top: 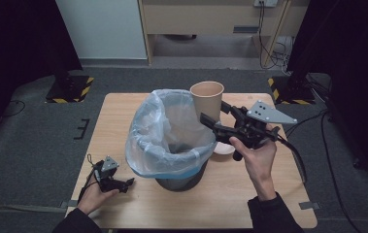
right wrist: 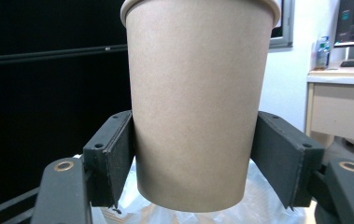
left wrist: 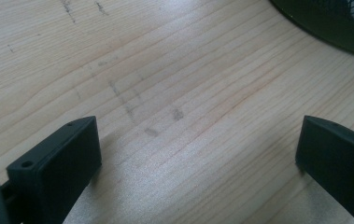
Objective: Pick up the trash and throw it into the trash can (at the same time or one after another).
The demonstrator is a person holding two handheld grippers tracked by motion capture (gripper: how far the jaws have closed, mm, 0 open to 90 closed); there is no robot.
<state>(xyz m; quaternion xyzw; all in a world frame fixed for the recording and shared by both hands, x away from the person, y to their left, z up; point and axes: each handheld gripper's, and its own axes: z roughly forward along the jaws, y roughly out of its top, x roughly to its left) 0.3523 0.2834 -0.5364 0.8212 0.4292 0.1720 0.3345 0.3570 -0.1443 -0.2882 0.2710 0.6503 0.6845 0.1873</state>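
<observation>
The right gripper (top: pixel 214 123) has its jaws closed on the lower half of a brown paper cup (right wrist: pixel 198 102), which it holds upright in the air just beside the far right rim of the bin (top: pixel 179 180) lined with a pale blue plastic bag (top: pixel 164 131). The cup looks light and thin-walled, easy to crush or let slip, so I judge a gentle squeeze low on the body, where the base stiffens it, to be right. The right hand (top: pixel 254 155) reaches forward with the gripper raised and level, while the left gripper (top: pixel 123 184) rests low on the counter (top: pixel 220 204) near the bin's base, jaws wide apart and empty.
</observation>
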